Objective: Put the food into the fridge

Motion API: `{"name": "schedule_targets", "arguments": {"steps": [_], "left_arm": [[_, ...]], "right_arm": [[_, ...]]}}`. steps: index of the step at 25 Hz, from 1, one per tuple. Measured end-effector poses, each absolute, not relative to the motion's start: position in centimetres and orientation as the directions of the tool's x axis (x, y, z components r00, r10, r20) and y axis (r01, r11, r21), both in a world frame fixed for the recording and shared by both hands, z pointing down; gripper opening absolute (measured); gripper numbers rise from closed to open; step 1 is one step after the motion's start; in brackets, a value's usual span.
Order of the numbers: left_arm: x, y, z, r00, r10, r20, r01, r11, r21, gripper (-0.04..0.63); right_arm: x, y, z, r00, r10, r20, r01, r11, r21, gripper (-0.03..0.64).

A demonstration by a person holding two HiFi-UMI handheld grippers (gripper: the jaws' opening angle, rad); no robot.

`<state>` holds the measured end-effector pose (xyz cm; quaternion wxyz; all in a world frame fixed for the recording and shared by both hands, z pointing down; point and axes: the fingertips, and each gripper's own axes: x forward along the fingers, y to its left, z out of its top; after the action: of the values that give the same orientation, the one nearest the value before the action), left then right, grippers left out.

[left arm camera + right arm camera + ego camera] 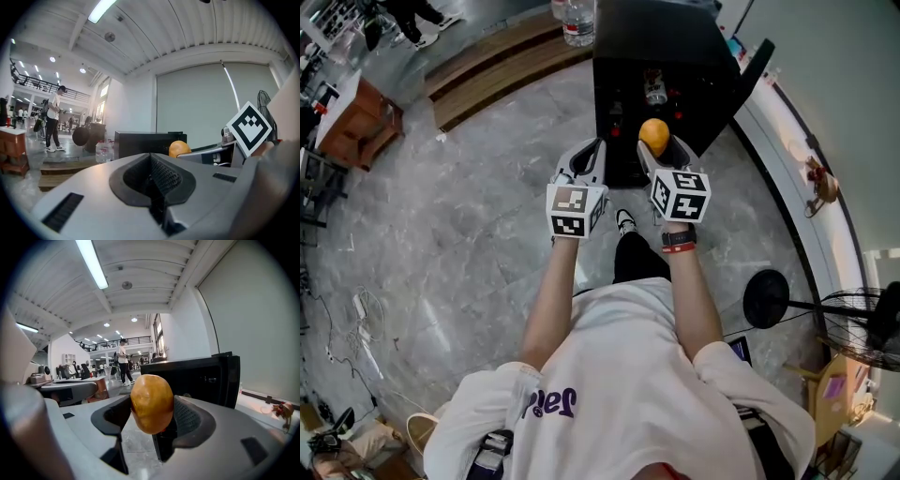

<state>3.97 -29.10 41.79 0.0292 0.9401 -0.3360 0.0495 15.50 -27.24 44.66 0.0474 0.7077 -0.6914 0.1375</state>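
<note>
My right gripper (657, 143) is shut on a round orange-yellow piece of food (653, 135), held up in front of a small black fridge (661, 47) on the floor. The fridge door (754, 71) hangs open to the right; a bottle (654, 89) and other small items stand inside. In the right gripper view the food (151, 401) sits between the pads of the right gripper (149, 414), with the fridge (197, 376) behind. My left gripper (587, 159) hovers beside it on the left, shut and empty. In the left gripper view the left gripper (153, 180) has its jaws together, and the food (179, 148) shows to the right.
A water bottle (577, 23) stands by the fridge's far left corner, near a low wooden platform (492, 66). A standing fan (861, 323) and its round base (766, 298) are at the right. A wooden table (356, 122) is far left. A person (55, 117) stands in the distance.
</note>
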Motion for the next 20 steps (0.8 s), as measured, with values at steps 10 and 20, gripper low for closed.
{"name": "schedule_targets", "arguments": {"steps": [10, 20], "left_arm": [[6.0, -32.5, 44.2, 0.761, -0.643, 0.093, -0.647, -0.762, 0.029, 0.017], [7.3, -34.9, 46.8, 0.759, -0.643, 0.103, -0.647, -0.762, 0.008, 0.017]], "right_arm": [[17.9, -30.5, 47.8, 0.020, -0.967, 0.255, -0.987, -0.059, -0.148, 0.301], [18.6, -34.1, 52.3, -0.004, -0.956, 0.292, -0.980, -0.054, -0.190, 0.301]]}}
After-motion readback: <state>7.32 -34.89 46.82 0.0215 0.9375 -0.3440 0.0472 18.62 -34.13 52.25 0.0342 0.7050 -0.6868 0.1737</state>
